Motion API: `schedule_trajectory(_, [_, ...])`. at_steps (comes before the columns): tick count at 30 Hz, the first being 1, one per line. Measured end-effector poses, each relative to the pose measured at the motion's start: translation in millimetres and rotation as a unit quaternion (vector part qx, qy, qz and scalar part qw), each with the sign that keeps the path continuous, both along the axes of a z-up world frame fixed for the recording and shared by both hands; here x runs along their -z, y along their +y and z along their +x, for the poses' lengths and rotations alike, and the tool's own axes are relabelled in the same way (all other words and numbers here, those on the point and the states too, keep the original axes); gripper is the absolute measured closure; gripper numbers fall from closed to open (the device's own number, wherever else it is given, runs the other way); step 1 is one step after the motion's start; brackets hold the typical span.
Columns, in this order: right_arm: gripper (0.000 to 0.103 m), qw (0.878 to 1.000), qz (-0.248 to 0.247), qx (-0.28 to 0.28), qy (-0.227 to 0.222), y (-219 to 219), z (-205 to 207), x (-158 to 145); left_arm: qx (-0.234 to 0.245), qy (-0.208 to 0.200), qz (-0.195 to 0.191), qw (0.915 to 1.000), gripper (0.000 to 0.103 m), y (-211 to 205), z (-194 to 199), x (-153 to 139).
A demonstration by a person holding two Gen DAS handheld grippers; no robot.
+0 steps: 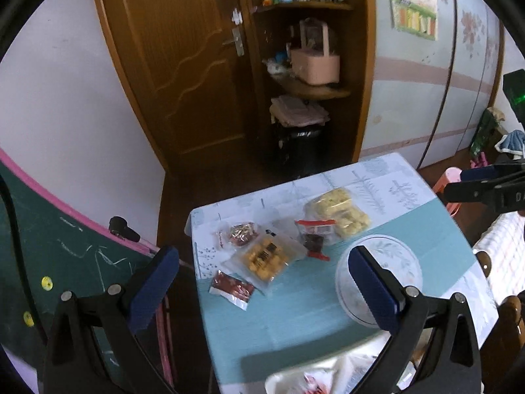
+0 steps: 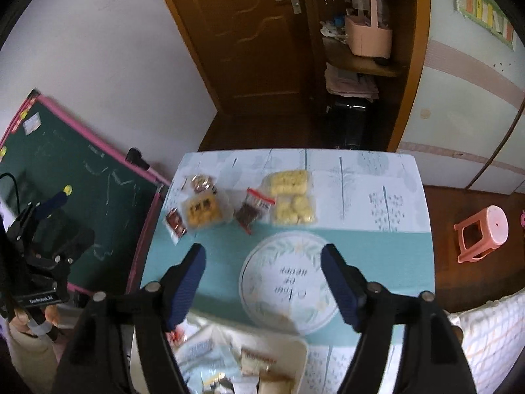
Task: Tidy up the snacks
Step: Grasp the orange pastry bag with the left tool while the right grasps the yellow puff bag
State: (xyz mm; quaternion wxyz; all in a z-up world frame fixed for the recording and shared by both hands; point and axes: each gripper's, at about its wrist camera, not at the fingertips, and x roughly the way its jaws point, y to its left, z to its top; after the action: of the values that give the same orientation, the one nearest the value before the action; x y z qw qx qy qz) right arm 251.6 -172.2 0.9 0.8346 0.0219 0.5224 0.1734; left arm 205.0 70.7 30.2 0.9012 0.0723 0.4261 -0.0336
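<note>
Where the left wrist camera looks forward, the left tongs (image 1: 262,282) stand spread wide and hold nothing, above the near left part of the table (image 1: 426,229). Between and beyond the fingers lie the snacks: a small dark red packet (image 1: 232,288) nearest the table's left edge, an orange-yellow cracker bag (image 1: 267,257) touching it, a clear bag of red-gold sweets (image 1: 238,233) behind that, a small red-striped zip bag (image 1: 315,236) toward the middle, and a pale yellow biscuit bag (image 1: 338,213) furthest back. A round patterned plate (image 1: 393,256) lies just right of the bags, partly behind the right finger. The right tongs (image 1: 482,184) enter at the right margin; their spacing cannot be told here.

In the right wrist view, the right tongs (image 2: 264,282) are likewise spread and empty, poised over the plate (image 2: 288,282). All five bags lie in a loose row beyond the plate. A white tray (image 2: 295,344) of blurred packets sits at the near table edge. The left tongs (image 2: 49,203) appear at far left, beside a green chalkboard (image 2: 82,170).
</note>
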Motion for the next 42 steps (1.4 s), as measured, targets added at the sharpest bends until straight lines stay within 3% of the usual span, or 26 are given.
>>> schedule_trajectory(6, [0.021,0.999,-0.021,0.019,0.047,13,58,55,0.033,0.093,-0.076,0.9922,0.0,18,64,62])
schedule_trajectory(10, [0.02,0.997,-0.043,0.018,0.061,23,87,104,0.057,0.122,-0.044,0.99,0.0,16,89,108])
schedule_trajectory(13, [0.016,0.996,-0.056,0.007,0.073,30,102,140,0.073,0.15,-0.059,0.9841,0.0,14,105,137])
schedule_trajectory(17, [0.014,0.994,-0.06,0.01,0.089,36,118,183,0.095,0.172,-0.015,0.9805,0.0,4,118,174])
schedule_trajectory(23, [0.011,0.993,-0.058,0.016,0.097,43,135,213,0.122,0.197,0.051,0.9715,0.0,-7,127,217])
schedule_trajectory(34, [0.009,0.987,-0.123,-0.023,0.104,75,135,247,0.126,0.229,0.062,0.9632,0.0,-11,143,258])
schedule_trajectory(37, [0.009,0.985,-0.112,-0.01,0.133,67,137,255,0.126,0.233,0.086,0.9605,0.0,-17,144,270])
schedule_trajectory(42, [0.015,0.985,-0.109,-0.004,0.132,59,135,253,0.117,0.224,0.099,0.9625,0.001,-22,148,276])
